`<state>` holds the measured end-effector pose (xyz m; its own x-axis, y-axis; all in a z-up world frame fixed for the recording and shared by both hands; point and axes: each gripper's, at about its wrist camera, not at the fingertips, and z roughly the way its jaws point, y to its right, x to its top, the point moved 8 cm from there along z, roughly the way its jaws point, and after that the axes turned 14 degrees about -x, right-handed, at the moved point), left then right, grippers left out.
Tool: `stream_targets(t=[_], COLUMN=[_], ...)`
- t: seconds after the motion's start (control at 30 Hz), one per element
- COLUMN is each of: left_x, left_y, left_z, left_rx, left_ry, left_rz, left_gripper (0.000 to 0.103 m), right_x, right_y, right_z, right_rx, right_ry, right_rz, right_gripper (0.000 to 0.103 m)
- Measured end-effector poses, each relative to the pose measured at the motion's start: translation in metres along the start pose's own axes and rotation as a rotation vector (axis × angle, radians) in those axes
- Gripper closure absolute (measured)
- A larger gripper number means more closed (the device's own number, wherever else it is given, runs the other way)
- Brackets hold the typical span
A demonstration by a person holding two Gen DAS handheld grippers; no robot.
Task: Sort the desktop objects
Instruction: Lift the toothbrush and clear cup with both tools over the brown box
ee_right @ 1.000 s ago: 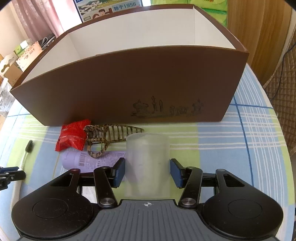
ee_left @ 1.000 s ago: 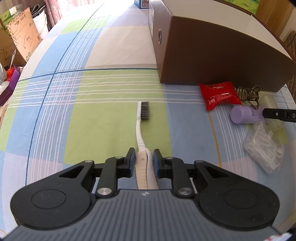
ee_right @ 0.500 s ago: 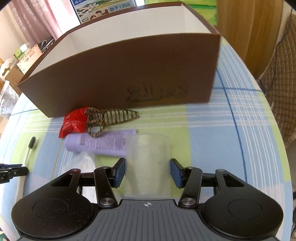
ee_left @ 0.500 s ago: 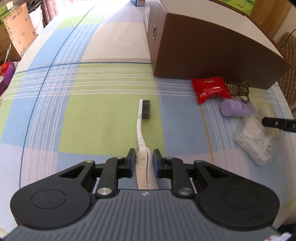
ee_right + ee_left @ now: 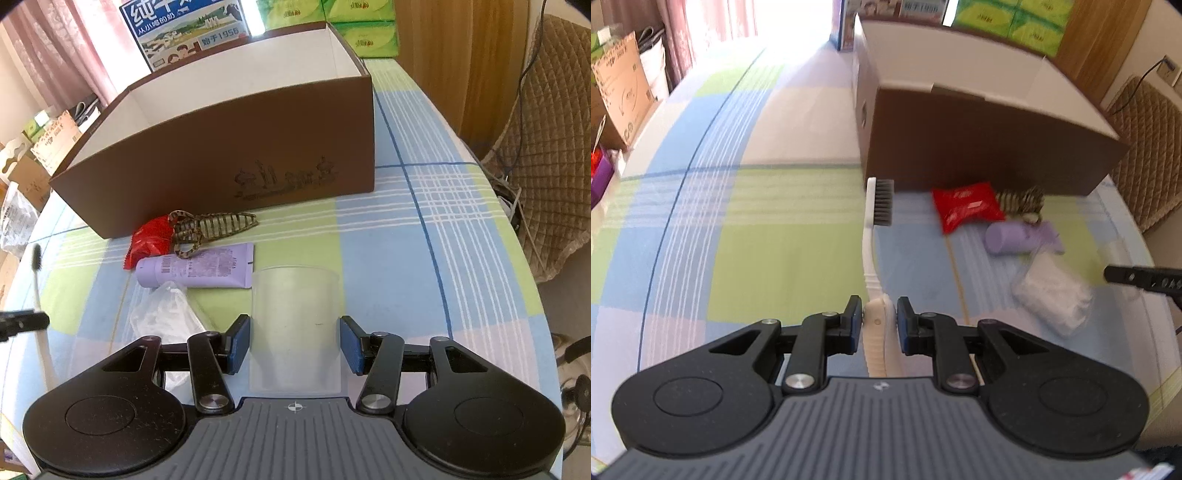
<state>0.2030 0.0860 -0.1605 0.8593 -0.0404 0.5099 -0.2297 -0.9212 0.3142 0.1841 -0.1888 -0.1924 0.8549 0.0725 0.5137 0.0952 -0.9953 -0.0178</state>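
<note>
The left gripper (image 5: 879, 325) clamps the toothbrush (image 5: 873, 240) handle; its bristle head projects toward 12 o'clock, short of the brown box (image 5: 979, 147). The right gripper (image 5: 295, 345) grips the translucent cup (image 5: 295, 325) between its pads, with the purple tube (image 5: 195, 267) at 11 o'clock.

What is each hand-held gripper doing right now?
Left hand-held gripper: shut on the toothbrush.
Right hand-held gripper: shut on the translucent cup.

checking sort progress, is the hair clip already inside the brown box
No, the hair clip lies on the tablecloth in front of the brown box.
</note>
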Motion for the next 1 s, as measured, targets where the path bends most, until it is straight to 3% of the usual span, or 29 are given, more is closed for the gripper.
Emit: stream_targets(t=[0.47, 1.0], left_x=[0.043, 0.072], left_y=[0.034, 0.044], left_z=[-0.035, -0.06], left_rx=[-0.052, -0.084], left_ry=[0.152, 0.236], left_rz=[0.075, 0.091], left_gripper=[0.087, 0.087], right_x=[0.012, 0.03], right_y=[-0.005, 0.001], right_z=[-0.017, -0.035], right_rx=[0.014, 0.018], right_ry=[0.054, 0.11], right_rz=[0.003, 0.036], right_gripper=[0.054, 0.054])
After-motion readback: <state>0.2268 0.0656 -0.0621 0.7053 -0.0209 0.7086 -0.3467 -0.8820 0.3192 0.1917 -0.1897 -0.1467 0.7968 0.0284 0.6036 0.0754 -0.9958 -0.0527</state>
